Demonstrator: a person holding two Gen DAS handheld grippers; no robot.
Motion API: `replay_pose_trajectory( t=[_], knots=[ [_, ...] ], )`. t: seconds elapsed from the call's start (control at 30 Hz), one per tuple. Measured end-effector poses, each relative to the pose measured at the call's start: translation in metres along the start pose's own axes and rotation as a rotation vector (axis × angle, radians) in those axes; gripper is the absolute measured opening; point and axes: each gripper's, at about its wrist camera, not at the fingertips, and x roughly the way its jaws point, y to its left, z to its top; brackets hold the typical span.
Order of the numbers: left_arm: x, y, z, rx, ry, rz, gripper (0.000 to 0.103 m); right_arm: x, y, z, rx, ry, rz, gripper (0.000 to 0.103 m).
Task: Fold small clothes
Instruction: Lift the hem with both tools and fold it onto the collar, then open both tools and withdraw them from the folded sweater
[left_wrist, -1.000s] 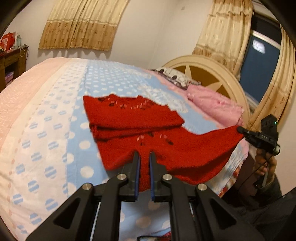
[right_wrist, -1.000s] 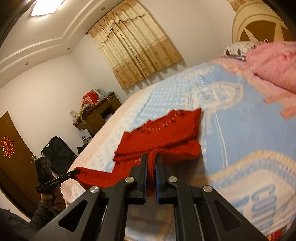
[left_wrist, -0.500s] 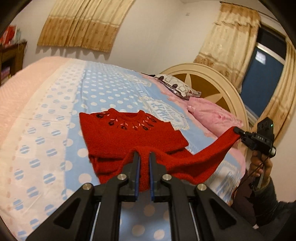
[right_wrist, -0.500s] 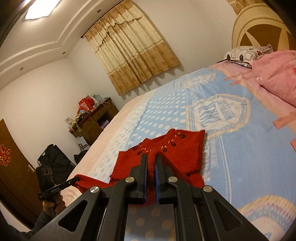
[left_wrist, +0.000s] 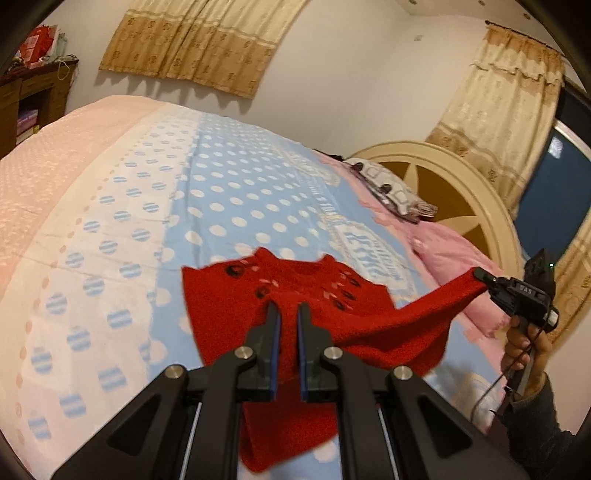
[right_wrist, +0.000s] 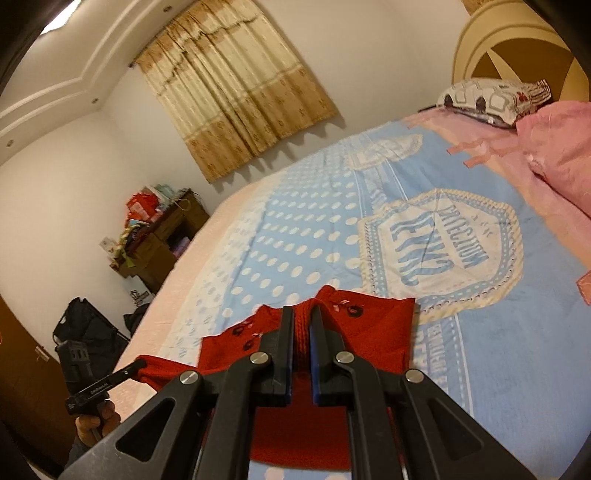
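A red knitted sweater (left_wrist: 221, 295) with dark embroidered motifs near the collar lies on the blue polka-dot bedspread (left_wrist: 236, 192). My left gripper (left_wrist: 288, 306) is shut on a bunched edge of the knit and holds it up over the sweater's chest. My right gripper (right_wrist: 302, 310) is shut on another part of the same edge, just short of the collar. The fabric stretches taut between the two. In the left wrist view the right gripper (left_wrist: 478, 274) pinches the knit at far right. In the right wrist view the left gripper (right_wrist: 140, 363) shows at lower left. The sweater (right_wrist: 380, 332) lies partly doubled under the lifted edge.
A pink quilt (left_wrist: 450, 251) and a patterned pillow (right_wrist: 491, 98) lie by the round headboard (left_wrist: 454, 184). A cluttered wooden cabinet (right_wrist: 162, 236) and a black bag (right_wrist: 88, 325) stand beyond the bed's far side. A person's hand (left_wrist: 524, 347) grips the right handle.
Both grippers have travelled forward across the bed toward the collar, carrying the sweater's held edge over its body. The folded part now covers more of the sweater.
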Motion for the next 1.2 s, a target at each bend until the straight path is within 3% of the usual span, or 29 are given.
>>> replay_pose_trajectory(
  t=[0.3, 0.63, 0.97, 1.03, 1.07, 1.1, 1.13, 1.2],
  knots=[
    [0.054, 0.030, 0.023, -0.054, 0.059, 0.042, 0.008, 0.080, -0.016, 0.022, 0.011, 0.073, -0.097, 0.006],
    [0.101, 0.054, 0.028, -0.084, 0.127, 0.083, 0.008, 0.152, -0.050, 0.023, 0.046, 0.155, -0.186, 0.006],
    [0.131, 0.071, 0.034, -0.097, 0.150, 0.138, 0.010, 0.203, -0.069, 0.029, 0.081, 0.224, -0.188, 0.008],
    [0.130, 0.075, 0.035, -0.105, 0.140, 0.178, 0.014, 0.200, -0.068, 0.031, 0.060, 0.220, -0.216, 0.034],
    [0.124, 0.076, 0.037, -0.113, 0.112, 0.199, 0.013, 0.196, -0.067, 0.031, 0.048, 0.210, -0.212, 0.064],
    [0.118, 0.077, 0.038, -0.120, 0.091, 0.200, 0.016, 0.186, -0.065, 0.030, 0.036, 0.179, -0.177, 0.072],
    [0.111, 0.078, 0.038, -0.128, 0.071, 0.193, 0.020, 0.178, -0.064, 0.028, 0.024, 0.155, -0.162, 0.073],
    [0.095, 0.078, 0.038, -0.122, 0.042, 0.212, 0.040, 0.167, -0.061, 0.025, -0.003, 0.137, -0.179, 0.073]
  ],
)
